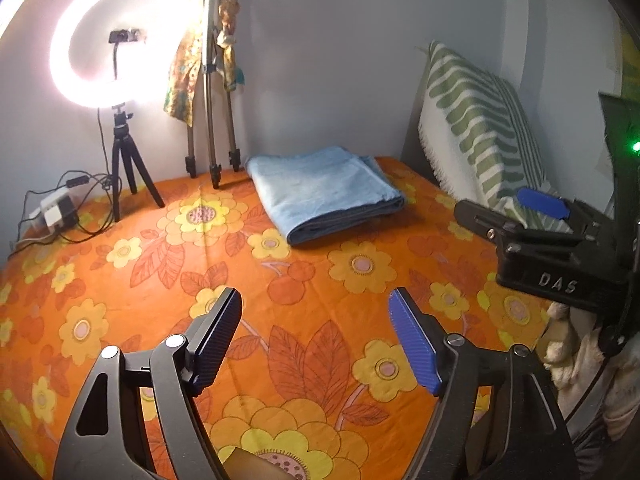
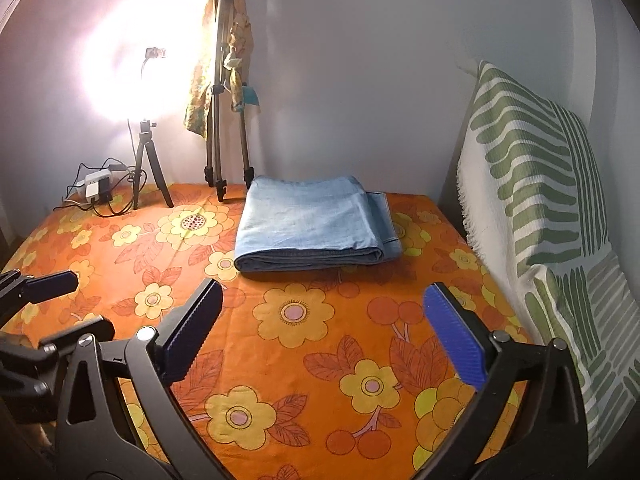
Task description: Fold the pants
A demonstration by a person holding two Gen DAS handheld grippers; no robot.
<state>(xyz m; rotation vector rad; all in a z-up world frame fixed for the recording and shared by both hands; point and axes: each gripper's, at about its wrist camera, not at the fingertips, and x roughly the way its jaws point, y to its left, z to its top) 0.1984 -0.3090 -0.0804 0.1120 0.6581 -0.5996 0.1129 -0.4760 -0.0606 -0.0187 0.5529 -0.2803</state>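
Nearest in the left wrist view, the left tongs (image 1: pixel 316 302) stand with their jaws well apart, nothing between the ribbed blue pads, above the orange sheet printed with yellow flowers (image 1: pixel 280 280) that covers the bed. In the right wrist view the right tongs (image 2: pixel 322 298) gape wider still, also empty and touching nothing, over the same sheet. Beyond both pairs, the folded light-blue denim pants (image 2: pixel 312 222) lie as a flat rectangular bundle on the sheet near the far wall, well apart from either pair.

The left view alone shows the other black tool at its right edge, and the glowing ring light (image 1: pixel 100 40) as a clean circle; in the right view it is a blown-out glare. The right view shows more of the green-and-white striped pillow (image 2: pixel 536 184) leaning at the right.
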